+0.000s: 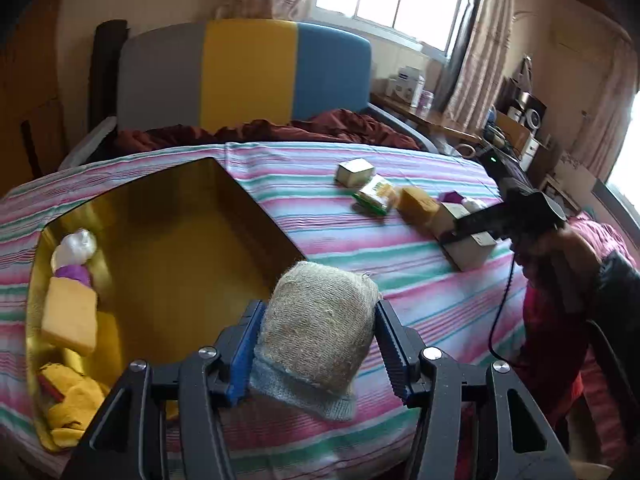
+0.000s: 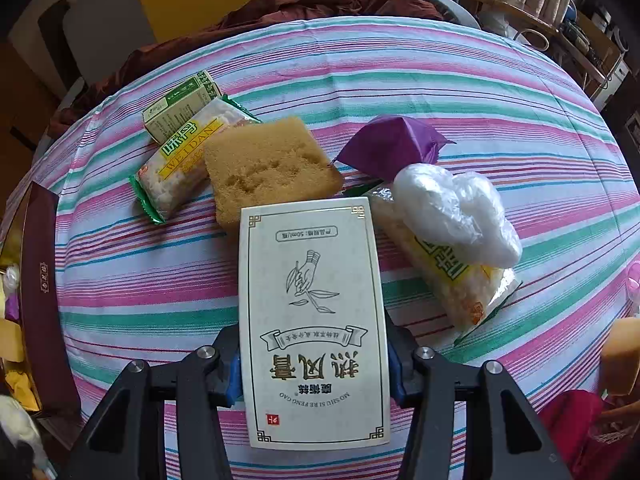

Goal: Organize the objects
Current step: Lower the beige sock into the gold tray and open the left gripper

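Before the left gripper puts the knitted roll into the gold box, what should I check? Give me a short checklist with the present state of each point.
1. Left gripper has the knitted roll between its pads: ok, both sides pressed.
2. Roll is over the gold box: not ok, it is at the box's near right corner, partly over the striped sheet.
3. Free floor inside the box: ok, the middle is bare; the yellow sponge and the yellow cloth lie along the left wall.
4. Right gripper holds the white carton: ok.
5. Right gripper is away from the box: ok.
6. Carton is lifted off the sheet: cannot tell.
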Tool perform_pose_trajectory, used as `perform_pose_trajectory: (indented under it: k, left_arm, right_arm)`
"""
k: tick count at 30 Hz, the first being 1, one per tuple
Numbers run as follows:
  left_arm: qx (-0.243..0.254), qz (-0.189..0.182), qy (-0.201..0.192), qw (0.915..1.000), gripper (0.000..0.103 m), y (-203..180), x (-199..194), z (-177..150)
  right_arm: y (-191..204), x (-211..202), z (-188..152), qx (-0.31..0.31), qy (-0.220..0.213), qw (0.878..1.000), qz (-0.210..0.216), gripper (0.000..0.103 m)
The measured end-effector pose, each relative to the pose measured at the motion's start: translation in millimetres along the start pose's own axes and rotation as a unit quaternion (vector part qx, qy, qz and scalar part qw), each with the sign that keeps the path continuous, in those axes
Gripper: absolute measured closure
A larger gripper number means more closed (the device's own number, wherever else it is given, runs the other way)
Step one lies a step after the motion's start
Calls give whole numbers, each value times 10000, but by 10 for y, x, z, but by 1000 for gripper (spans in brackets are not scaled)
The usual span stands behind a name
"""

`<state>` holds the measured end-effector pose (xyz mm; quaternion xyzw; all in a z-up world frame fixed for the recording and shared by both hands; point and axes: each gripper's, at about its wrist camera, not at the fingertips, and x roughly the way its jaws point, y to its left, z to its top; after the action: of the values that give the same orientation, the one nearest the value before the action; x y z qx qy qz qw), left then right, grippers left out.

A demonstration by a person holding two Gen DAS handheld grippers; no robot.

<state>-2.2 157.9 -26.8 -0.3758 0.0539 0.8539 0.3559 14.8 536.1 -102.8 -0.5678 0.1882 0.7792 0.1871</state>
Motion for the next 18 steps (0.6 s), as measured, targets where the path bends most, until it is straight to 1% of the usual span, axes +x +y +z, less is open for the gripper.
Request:
perform_pose_trajectory:
  k: [2, 5, 7, 9, 11, 12, 13, 17, 18]
  left_arm:
    - [-244, 275, -23, 9993, 47, 248, -25, 90]
    - [-799, 649, 59, 9947, 47, 705, 3, 251]
    - [-1246, 787, 68, 9891, 47, 1019, 44, 363]
    - [-1667, 951, 90, 9814, 47, 1302, 104, 453]
    - [-1952, 1058, 183, 9749, 47, 1526, 201, 527]
    - [-2059, 1147, 239, 9715, 47, 1620, 259, 554]
    - [-2120, 1207, 311, 9693, 47, 1691, 324, 578]
    - [-2289, 1422, 599, 9612, 47, 1896, 596, 647]
    - [-2346, 1530, 651, 9578, 47, 1949, 668, 663]
  right_arm:
    - [5, -17, -16, -34, -42, 10000, -9, 50]
    - [6, -50, -40, -68, -130, 9999, -59, 50]
    - [2, -77, -56, -82, -193, 9998, -36, 50]
    - [24, -97, -60, -89, -221, 9997, -26, 50]
    - [43, -113, -73, -68, -228, 9997, -4, 50]
    - [33, -121, -79, -57, -241, 9997, 9, 50]
    - [51, -108, 14, -45, -252, 9997, 26, 50]
    - [13, -122, 23, 3, -304, 9995, 110, 50]
    - [-1, -131, 18, 24, -316, 9994, 131, 50]
